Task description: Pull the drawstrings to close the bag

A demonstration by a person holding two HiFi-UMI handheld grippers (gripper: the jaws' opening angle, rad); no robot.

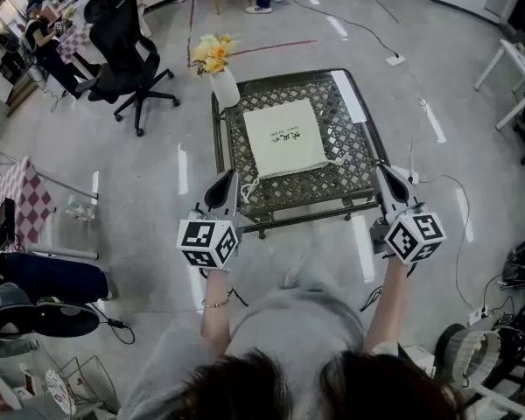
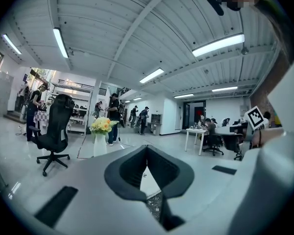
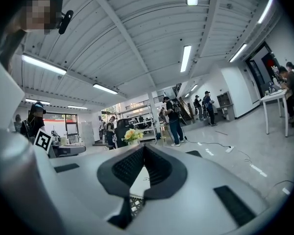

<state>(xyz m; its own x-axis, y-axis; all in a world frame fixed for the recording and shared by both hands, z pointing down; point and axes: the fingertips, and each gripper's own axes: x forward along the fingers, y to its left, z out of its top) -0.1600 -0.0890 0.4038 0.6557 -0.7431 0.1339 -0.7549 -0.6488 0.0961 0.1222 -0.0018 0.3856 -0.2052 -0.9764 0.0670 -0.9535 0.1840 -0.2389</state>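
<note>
A cream drawstring bag [image 1: 284, 136] lies flat on a dark metal lattice table [image 1: 315, 206], its mouth toward me. One white cord [image 1: 248, 188] trails off its near-left corner, another [image 1: 335, 160] off its near-right corner. My left gripper [image 1: 230, 175] hovers at the table's near-left edge, shut and holding nothing, a short way from the left cord. At the near-right corner my right gripper [image 1: 381, 169] is also shut and holds nothing. In the left gripper view the jaws [image 2: 147, 148] meet, with a sliver of bag [image 2: 149, 180] behind. The right gripper view shows its jaws [image 3: 143, 147] together over the bag [image 3: 139, 180].
A white vase of yellow flowers [image 1: 225, 86] stands at the table's far-left corner. A white strip [image 1: 350, 94] lies along the right edge. A black office chair [image 1: 127, 59] sits on the floor to the far left, and cables run across the floor on the right.
</note>
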